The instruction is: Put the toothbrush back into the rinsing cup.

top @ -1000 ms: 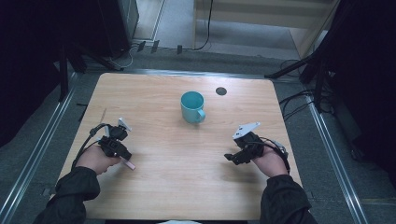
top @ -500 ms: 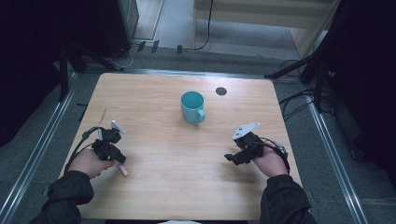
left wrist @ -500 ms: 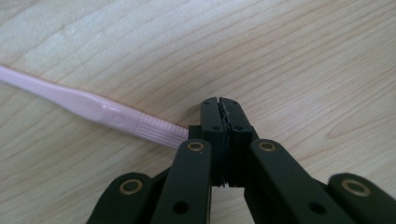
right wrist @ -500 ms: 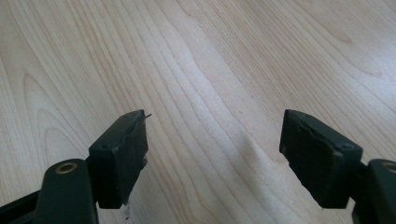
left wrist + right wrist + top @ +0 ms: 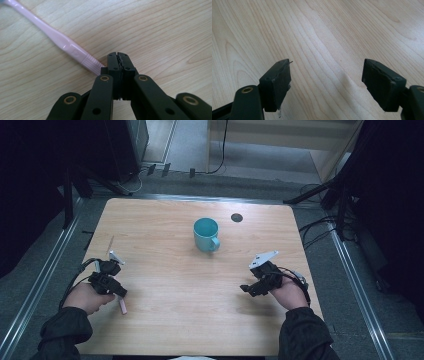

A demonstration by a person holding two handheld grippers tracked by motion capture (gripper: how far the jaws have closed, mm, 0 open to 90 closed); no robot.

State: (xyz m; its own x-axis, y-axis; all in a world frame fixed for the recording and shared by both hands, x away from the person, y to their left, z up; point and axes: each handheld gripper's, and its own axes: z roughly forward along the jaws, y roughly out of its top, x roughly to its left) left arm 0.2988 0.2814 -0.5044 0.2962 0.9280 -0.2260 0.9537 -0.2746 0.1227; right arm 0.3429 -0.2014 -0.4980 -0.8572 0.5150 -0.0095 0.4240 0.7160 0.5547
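A slim pale-pink plastic toothbrush [image 5: 60, 41] is held at the ribbed end of its handle by the left tongs [image 5: 117, 56], whose jaws are clenched on it; in the left gripper view the handle runs away up and to the left, low over the light wooden counter [image 5: 165, 320]. In the high view the left tongs [image 5: 112, 287] are seen near the counter's left edge, towards the near left corner, with the pink handle end [image 5: 122, 306] sticking out below them. The right tongs [image 5: 325, 82] are released, jaws wide apart with nothing between them, and are held over bare wood near the right edge of the counter [image 5: 255, 287]. A teal ceramic mug with a side handle [image 5: 206, 234] stands upright towards the middle of the far edge, well apart from both tongs, and a small dark round disc [image 5: 237, 217] lies just beyond it. The step in hand is judged to be carrying the toothbrush, probably to the mug. Because the grip sits at the very end of the handle, the brush can swing or slip, so the jaws are best kept tight, the wrist steady, and the brush raised clear of the wood before it is tipped upright over the mug's mouth. A faint embossed mark can be made out on the handle, but it cannot be read; no other writing or brand is visible.
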